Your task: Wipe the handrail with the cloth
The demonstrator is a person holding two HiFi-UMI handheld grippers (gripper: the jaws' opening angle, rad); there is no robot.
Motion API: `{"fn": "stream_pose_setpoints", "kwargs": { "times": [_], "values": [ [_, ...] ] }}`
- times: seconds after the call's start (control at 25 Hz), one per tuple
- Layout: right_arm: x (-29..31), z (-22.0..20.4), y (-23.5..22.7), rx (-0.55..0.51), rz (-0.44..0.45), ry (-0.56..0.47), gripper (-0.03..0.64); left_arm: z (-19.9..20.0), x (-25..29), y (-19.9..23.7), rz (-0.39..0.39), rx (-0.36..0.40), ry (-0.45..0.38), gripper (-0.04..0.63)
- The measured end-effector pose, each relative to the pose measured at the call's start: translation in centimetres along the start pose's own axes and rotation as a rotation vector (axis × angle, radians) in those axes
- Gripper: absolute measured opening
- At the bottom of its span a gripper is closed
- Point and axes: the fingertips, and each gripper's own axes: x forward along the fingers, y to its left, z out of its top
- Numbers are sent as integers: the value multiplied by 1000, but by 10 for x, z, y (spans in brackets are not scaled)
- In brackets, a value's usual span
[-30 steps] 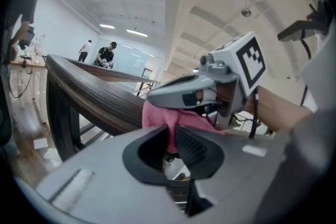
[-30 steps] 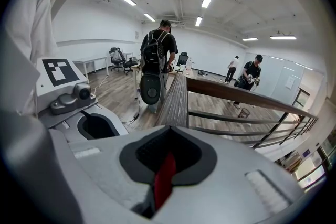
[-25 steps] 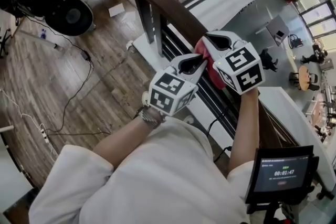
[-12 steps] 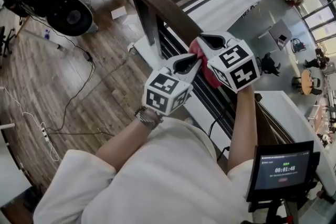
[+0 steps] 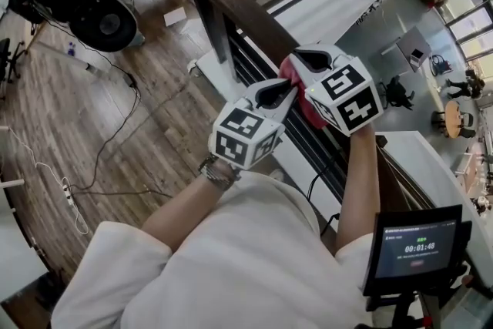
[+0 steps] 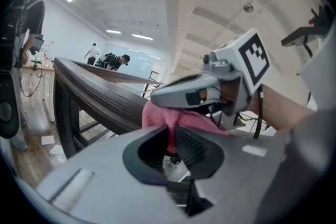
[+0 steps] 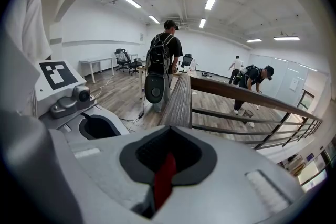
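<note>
The left gripper (image 5: 280, 92) and right gripper (image 5: 311, 58) are each clamped on the soft pink cloth (image 5: 293, 78), bunched over the flat-topped, dark smooth wooden handrail (image 5: 239, 5), whose bare length extends far-left, plank floor (image 5: 154, 127) along its left edge.

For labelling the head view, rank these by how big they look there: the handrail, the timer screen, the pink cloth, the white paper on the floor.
1. handrail
2. timer screen, enlarged by nearness
3. pink cloth, mostly hidden
4. white paper
</note>
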Motion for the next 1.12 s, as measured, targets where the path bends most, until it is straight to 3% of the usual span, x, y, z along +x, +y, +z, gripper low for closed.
{"fn": "stream_pose_setpoints", "kwargs": {
  "times": [0.4,0.84,1.12],
  "values": [
    [0,-9,2,-9,11,2,3,-7,3,-3,0,-13,4,46],
    [-45,-38,14,-26,29,-10,3,-24,7,-55,-9,-9,10,46],
    [-52,-42,16,-35,43,-17,3,-26,9,-64,-2,-7,9,46]
  ]
}}
